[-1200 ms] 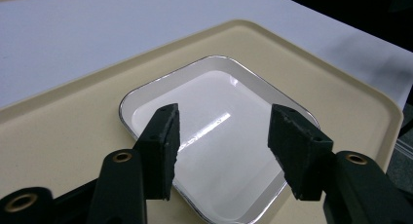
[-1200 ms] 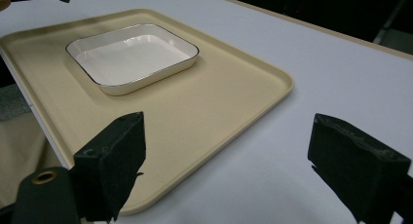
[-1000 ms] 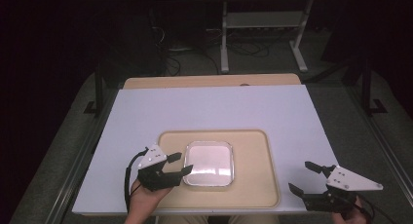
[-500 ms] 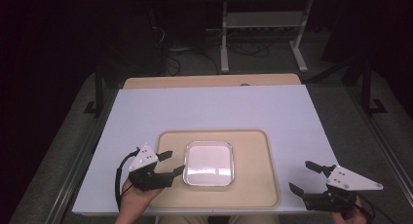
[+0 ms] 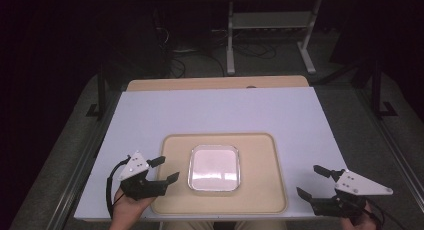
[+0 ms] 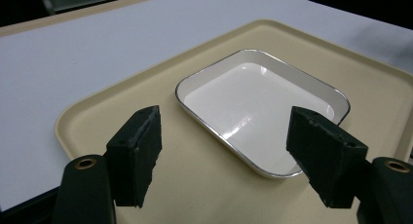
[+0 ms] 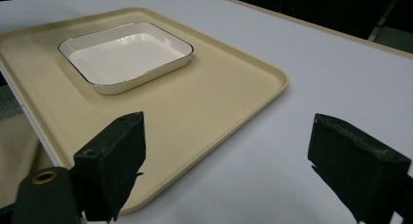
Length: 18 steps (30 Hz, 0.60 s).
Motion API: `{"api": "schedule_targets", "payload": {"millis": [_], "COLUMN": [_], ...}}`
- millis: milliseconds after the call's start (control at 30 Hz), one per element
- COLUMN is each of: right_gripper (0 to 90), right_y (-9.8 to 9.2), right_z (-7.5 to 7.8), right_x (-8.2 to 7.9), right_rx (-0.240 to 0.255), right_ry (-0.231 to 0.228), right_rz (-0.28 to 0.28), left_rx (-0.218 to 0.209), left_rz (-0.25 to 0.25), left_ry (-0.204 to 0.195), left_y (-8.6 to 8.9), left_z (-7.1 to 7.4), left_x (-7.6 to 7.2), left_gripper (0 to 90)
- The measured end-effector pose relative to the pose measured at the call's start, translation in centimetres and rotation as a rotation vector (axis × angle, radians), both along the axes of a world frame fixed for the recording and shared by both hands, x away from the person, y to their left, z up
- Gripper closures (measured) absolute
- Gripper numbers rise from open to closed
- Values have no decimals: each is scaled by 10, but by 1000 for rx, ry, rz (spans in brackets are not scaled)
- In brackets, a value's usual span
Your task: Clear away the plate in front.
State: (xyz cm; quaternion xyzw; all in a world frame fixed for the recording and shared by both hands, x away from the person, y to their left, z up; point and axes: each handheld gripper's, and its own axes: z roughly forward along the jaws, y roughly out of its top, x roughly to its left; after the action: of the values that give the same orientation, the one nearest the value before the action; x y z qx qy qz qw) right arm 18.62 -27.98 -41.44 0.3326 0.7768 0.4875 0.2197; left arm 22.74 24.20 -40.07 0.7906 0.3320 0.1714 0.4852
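Observation:
A shallow white dish (image 5: 214, 167) with a dark rim sits empty in the middle of a beige tray (image 5: 260, 155). My left gripper (image 5: 166, 169) hovers over the tray's left near corner, a short way left of the dish, and its jaws have just been opening with nothing between them. In the left gripper view the gripper (image 6: 225, 119) frames the dish (image 6: 258, 107) on the tray (image 6: 122, 102) from a distance. My right gripper (image 5: 309, 181) stands open over the white table right of the tray. The right gripper view has this gripper (image 7: 229, 126) empty, facing the tray (image 7: 209, 97) and dish (image 7: 124, 53).
The tray lies near the front edge of a white tabletop (image 5: 215, 110). A wooden strip (image 5: 215, 83) borders the table's far side. Beyond it, on the dark floor, stand a metal frame (image 5: 270, 25) and loose cables (image 5: 185, 55).
My left gripper has drawn back leftward from the dish's left rim to the tray's left edge, and its jaws have spread wider. The right gripper has kept still.

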Motion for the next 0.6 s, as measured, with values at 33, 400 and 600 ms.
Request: {"api": "schedule_targets", "payload": {"millis": [33, 400, 600], "right_gripper": [129, 129, 129], "right_y": [0, 0, 1], "right_z": [0, 0, -1], "right_x": [0, 0, 1], "right_rx": [0, 1, -1], "right_ry": [-1, 9, 10], "right_rz": [0, -3, -2], "left_rx": [1, 17, 11], "left_rz": [2, -4, 4], "left_ry": [-3, -15, -26], "left_y": [1, 7, 10], "left_z": [-1, -9, -11], "left_x": [-1, -12, -14], "left_gripper": [274, 267, 263]}}
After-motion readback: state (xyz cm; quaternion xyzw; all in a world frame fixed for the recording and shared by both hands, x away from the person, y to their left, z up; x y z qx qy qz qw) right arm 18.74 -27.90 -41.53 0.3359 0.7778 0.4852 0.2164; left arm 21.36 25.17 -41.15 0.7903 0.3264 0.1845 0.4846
